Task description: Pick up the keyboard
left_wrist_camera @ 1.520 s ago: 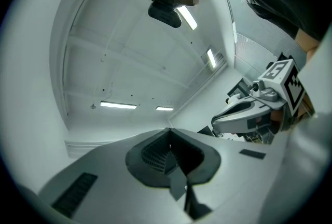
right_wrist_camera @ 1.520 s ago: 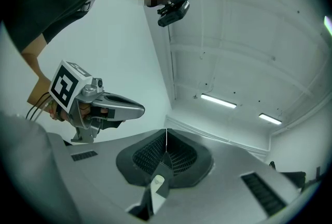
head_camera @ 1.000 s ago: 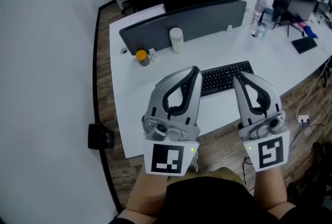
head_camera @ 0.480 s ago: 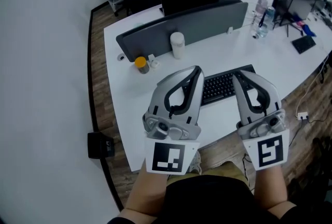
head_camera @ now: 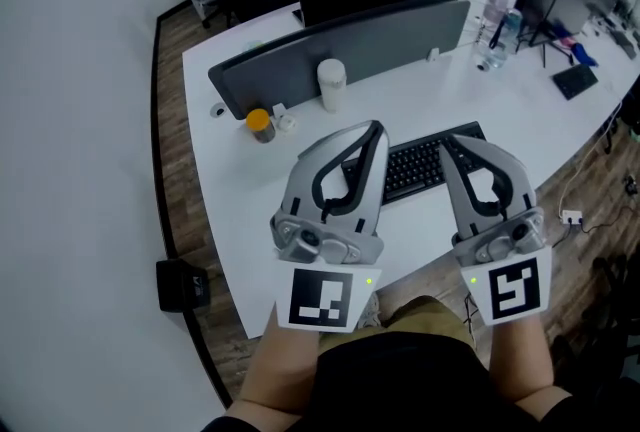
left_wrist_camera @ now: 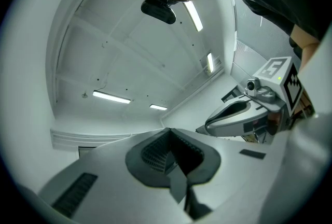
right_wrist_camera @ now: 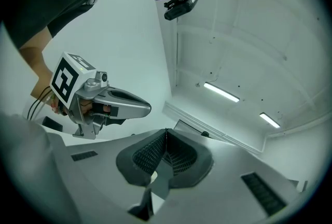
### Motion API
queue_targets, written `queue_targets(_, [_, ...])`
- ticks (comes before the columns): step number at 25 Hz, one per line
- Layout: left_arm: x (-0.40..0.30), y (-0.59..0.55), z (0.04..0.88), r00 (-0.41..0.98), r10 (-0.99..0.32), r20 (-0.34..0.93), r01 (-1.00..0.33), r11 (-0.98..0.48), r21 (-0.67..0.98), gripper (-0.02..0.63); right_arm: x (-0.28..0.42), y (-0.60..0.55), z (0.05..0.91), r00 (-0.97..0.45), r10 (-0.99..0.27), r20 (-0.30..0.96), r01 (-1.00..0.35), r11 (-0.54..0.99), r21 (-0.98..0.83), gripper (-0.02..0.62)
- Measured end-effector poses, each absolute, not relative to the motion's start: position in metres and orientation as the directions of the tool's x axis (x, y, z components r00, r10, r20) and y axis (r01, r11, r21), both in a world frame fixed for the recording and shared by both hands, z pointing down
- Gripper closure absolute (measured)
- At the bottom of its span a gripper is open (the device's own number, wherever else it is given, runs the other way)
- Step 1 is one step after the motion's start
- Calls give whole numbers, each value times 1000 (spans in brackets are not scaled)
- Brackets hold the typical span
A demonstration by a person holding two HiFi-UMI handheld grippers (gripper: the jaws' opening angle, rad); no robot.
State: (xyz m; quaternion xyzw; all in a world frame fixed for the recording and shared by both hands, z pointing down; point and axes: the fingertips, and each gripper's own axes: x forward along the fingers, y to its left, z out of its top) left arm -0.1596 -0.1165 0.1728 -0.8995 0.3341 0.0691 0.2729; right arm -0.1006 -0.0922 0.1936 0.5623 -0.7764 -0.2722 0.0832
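The task is hardly begun: the keyboard [head_camera: 415,170] lies flat and untouched on the white desk [head_camera: 440,85], while the left hand-held gripper [head_camera: 372,134] and the right hand-held gripper [head_camera: 452,144] hover near its two ends, both with jaws together and empty, so I judge the whole grasp and lift remain.

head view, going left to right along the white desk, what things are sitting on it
orange-lidded jar → white container → keyboard → clear bottles → flat black pad
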Motion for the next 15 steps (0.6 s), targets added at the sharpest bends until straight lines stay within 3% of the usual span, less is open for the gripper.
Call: queue_targets(15, [-134,-130,181,786,-545,-292,-616,-649,-447,598,-79,-103,201,-345,-923,-169,-835,220,505,565])
